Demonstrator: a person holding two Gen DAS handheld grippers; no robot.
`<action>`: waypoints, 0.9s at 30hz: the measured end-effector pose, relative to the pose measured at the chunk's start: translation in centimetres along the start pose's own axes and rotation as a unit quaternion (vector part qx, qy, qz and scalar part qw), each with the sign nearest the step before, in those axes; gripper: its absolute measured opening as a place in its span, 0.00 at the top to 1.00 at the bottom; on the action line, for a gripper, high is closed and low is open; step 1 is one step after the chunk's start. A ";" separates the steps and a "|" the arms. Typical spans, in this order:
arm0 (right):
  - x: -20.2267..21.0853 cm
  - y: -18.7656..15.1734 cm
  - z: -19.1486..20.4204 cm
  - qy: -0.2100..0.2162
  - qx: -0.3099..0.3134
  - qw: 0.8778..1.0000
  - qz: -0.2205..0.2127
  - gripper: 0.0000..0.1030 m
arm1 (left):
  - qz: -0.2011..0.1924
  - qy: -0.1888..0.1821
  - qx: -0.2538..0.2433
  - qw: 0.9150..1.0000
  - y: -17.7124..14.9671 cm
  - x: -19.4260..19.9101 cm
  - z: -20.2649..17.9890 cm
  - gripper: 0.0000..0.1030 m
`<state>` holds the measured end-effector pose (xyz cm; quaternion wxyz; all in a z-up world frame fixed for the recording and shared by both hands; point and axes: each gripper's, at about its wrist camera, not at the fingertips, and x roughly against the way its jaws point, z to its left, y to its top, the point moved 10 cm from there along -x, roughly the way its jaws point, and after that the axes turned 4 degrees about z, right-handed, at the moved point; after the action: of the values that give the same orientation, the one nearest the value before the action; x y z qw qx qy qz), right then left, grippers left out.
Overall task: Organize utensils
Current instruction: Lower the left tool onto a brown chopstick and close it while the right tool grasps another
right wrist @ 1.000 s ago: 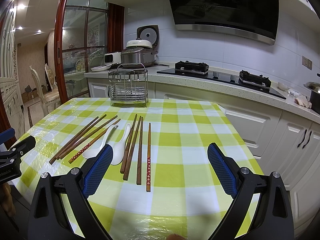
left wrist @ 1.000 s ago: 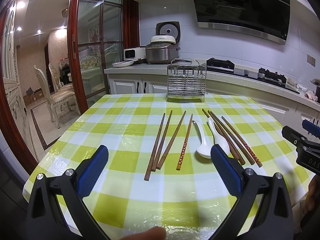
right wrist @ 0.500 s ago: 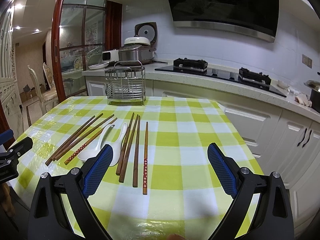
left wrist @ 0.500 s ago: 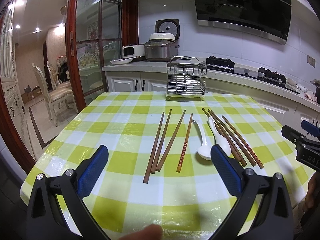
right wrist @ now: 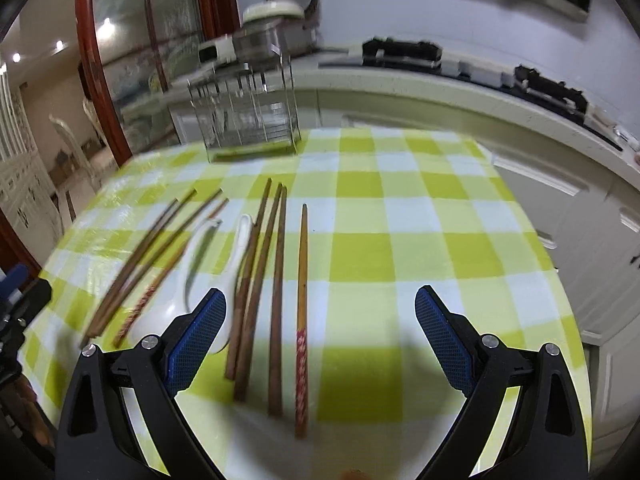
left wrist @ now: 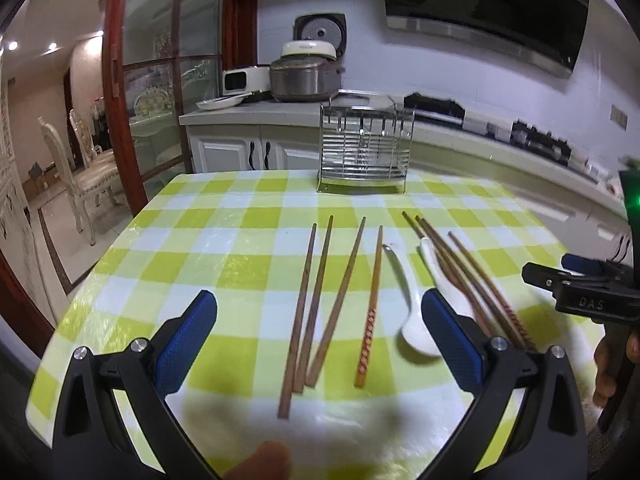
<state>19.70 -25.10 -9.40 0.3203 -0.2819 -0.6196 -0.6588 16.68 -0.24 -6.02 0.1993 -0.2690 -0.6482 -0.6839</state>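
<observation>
Right wrist: right gripper (right wrist: pixel 318 320) lower, nearer chopsticks (right wrist: pixel 276 296), seemingly; blurred.

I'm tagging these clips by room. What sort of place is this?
A home kitchen, most likely: a gas hob under a range hood, a rice cooker on the counter, and a checked-cloth table.

A green-and-white checked cloth is covering the table (left wrist: pixel 248 216). Behind it a pale counter (left wrist: pixel 256 110) is running along a white tiled wall, carrying a rice cooker (left wrist: pixel 306 78) and a gas hob (right wrist: pixel 400 54). A dark range hood (left wrist: pixel 484 4) is hanging above. To the left, a red-framed glass door (left wrist: pixel 120 92) is opening onto a dining room where ornate chairs (left wrist: pixel 86 164) are standing under glowing ceiling spotlights (left wrist: pixel 52 46).
</observation>
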 end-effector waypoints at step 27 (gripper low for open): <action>-11.1 5.0 -0.9 -0.012 0.030 0.993 0.114 0.21 | 0.177 -0.042 -0.049 0.982 2.5 -16.5 2.3 0.60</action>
<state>30.62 -25.30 -14.85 0.3943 -0.3491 -0.6068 -0.5953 31.27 0.59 -14.39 0.2770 -0.4173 -0.5638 -0.6567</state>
